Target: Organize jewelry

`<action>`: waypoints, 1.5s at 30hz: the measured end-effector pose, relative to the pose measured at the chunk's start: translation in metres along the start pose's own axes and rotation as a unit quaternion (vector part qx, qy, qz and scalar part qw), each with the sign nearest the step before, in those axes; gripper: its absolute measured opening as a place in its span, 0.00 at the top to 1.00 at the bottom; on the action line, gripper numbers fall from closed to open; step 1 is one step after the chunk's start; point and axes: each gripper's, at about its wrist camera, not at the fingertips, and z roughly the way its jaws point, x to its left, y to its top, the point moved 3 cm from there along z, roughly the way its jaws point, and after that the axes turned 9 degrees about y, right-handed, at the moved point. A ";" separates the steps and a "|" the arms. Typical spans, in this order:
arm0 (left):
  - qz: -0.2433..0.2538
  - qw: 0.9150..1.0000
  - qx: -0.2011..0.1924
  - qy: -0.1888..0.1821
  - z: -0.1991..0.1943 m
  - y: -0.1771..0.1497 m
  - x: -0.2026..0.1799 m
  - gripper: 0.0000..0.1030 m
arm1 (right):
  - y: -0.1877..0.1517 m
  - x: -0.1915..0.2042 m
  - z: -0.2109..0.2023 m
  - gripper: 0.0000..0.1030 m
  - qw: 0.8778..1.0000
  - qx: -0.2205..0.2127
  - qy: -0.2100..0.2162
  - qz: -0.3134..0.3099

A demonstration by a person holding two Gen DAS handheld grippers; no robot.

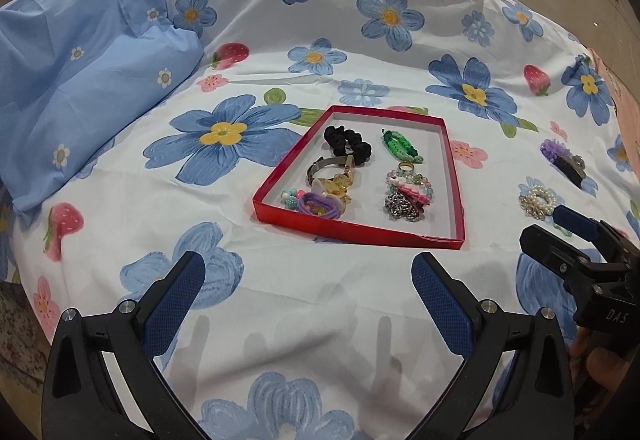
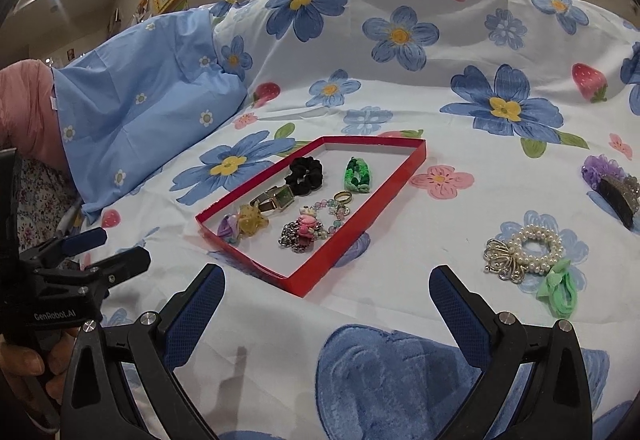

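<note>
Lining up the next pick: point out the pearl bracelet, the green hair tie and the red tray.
pearl bracelet (image 2: pixel 538 248): right wrist view, on its ring of beads.
green hair tie (image 2: pixel 560 290): right wrist view, on its looped band.
red tray (image 2: pixel 352 248): right wrist view, on its right wall.

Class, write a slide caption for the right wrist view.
Open right gripper faces red tray of jewelry.

The left tongs (image 1: pixel 308 296) hover low over the bed's near edge, blue-padded fingers (image 1: pixel 176 300) spread wide with nothing between them. The right tongs (image 2: pixel 326 310) hover alongside at similar height, likewise spread and empty.
</note>
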 end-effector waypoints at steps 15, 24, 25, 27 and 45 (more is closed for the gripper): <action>0.005 1.000 -0.007 0.005 -0.004 0.000 -0.002 0.00 | 0.000 0.006 -0.002 0.00 1.000 -0.002 -0.002 -0.010; 0.006 1.000 -0.007 0.007 -0.006 0.000 -0.002 0.00 | -0.002 0.006 -0.004 0.00 1.000 -0.007 -0.001 -0.007; 0.007 1.000 -0.006 0.007 -0.006 0.000 -0.002 0.00 | -0.002 0.006 -0.004 0.00 1.000 -0.007 -0.001 -0.007; 0.009 1.000 -0.004 0.007 -0.005 0.000 -0.003 0.00 | -0.002 0.007 -0.004 0.00 1.000 -0.006 -0.001 -0.007; 0.013 1.000 0.000 0.006 -0.002 -0.004 -0.004 0.00 | -0.001 0.014 -0.005 0.00 1.000 -0.008 0.003 -0.011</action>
